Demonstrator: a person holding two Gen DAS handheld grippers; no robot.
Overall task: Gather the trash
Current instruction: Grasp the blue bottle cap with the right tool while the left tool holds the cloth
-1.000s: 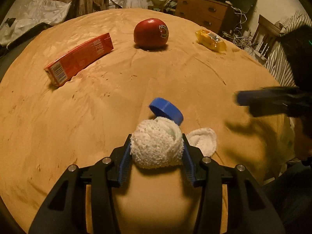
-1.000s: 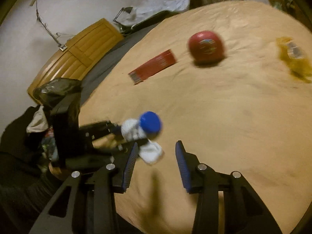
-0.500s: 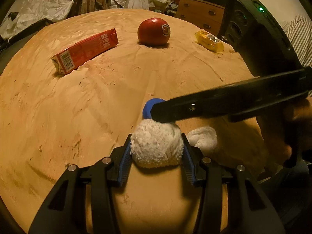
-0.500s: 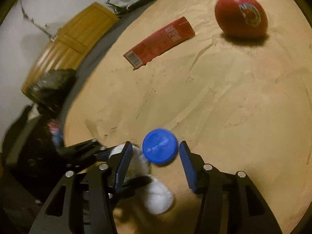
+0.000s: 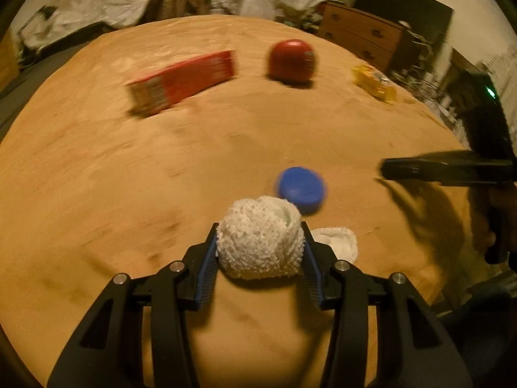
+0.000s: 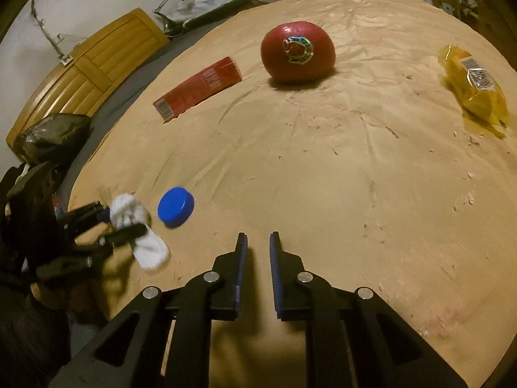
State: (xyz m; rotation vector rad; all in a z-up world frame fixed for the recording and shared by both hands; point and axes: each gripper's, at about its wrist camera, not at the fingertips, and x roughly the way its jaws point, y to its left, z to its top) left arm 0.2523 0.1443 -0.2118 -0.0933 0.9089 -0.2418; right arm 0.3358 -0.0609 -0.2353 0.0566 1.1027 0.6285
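My left gripper (image 5: 260,226) is shut on a rolled white sock (image 5: 258,242), whose loose end (image 5: 336,242) hangs to the right. A blue bottle cap (image 5: 301,189) lies flat on the tan cover just beyond the sock. In the right wrist view the cap (image 6: 176,206) sits to the left of my right gripper (image 6: 258,236), whose jaws stand nearly together with nothing between them. The left gripper (image 6: 126,223) with the sock (image 6: 129,213) shows at the left edge there. The right gripper (image 5: 384,169) reaches in from the right in the left wrist view.
A red carton (image 6: 198,89), a red round package (image 6: 297,51) and a yellow wrapper (image 6: 475,87) lie farther back on the tan cover (image 6: 355,177). A black bag (image 6: 48,135) sits off the left edge. A wooden dresser (image 5: 358,32) stands behind.
The right gripper, astride the blue cap half a second ago, has pulled away to the right and closed empty. The cap stays on the cover. The left gripper keeps its hold on the sock.
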